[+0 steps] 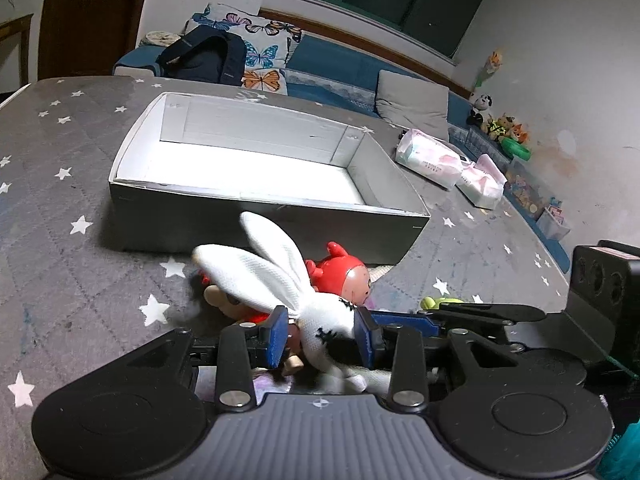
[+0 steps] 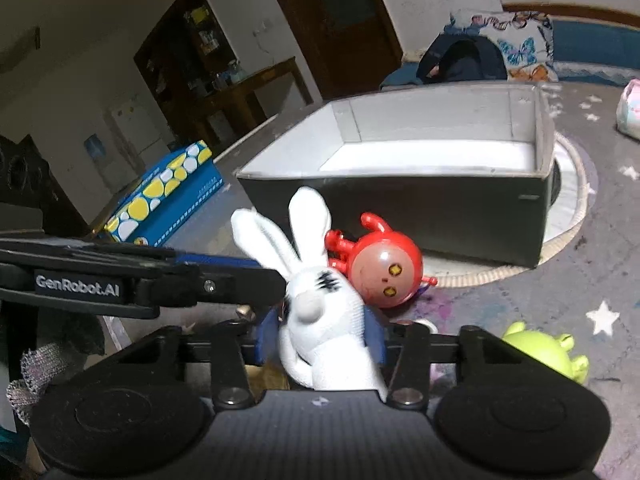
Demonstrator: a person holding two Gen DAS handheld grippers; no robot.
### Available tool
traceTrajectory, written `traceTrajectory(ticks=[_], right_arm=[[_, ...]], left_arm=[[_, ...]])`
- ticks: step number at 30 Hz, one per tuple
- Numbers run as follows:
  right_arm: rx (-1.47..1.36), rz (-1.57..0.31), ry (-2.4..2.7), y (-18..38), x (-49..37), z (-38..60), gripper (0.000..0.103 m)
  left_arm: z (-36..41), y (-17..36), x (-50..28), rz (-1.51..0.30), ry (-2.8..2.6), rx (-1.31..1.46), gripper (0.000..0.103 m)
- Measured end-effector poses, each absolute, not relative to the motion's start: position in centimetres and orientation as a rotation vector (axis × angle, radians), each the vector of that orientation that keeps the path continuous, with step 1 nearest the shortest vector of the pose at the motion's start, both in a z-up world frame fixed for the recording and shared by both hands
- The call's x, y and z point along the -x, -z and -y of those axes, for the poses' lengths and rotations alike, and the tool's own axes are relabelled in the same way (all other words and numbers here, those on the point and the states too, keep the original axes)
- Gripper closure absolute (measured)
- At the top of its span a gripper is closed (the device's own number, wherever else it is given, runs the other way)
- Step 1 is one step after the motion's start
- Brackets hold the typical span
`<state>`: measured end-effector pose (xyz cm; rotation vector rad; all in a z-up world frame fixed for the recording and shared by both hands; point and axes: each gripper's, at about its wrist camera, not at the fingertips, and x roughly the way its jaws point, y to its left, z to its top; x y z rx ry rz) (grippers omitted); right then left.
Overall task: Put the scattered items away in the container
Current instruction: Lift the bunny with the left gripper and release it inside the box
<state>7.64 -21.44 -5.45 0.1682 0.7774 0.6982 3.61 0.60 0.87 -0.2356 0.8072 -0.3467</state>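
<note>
Hand-held grippers (image 1: 322, 334) (image 2: 322, 334) both pinching white rabbit (image 2: 324, 320)

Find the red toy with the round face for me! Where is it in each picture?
Left wrist: red toy at centre, behind the white bunny.
Right wrist: red toy just right of centre, face showing.
Shared landmark: the grey box behind it.

A dark navy backpack (image 1: 204, 58) is seen against a butterfly-print pillow (image 1: 264, 54), with pink-white tissue packs (image 1: 428, 157) nearby.
</note>
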Motion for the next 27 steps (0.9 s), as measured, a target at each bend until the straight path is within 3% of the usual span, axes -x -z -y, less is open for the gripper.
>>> traceTrajectory(ticks=[15, 27], right_arm=[[-0.159, -0.665, -0.694, 1.8, -8.1, 21.5, 0.069], [-0.093, -0.531, -0.62, -3.5, -16.3, 21.4, 0.069]], left_arm=[[-1.3, -3.9, -5.0, -0.715, 0.397, 0.318, 0.065], [0.4, -8.6, -13.3, -0.582, 0.407, 0.285, 0.065]])
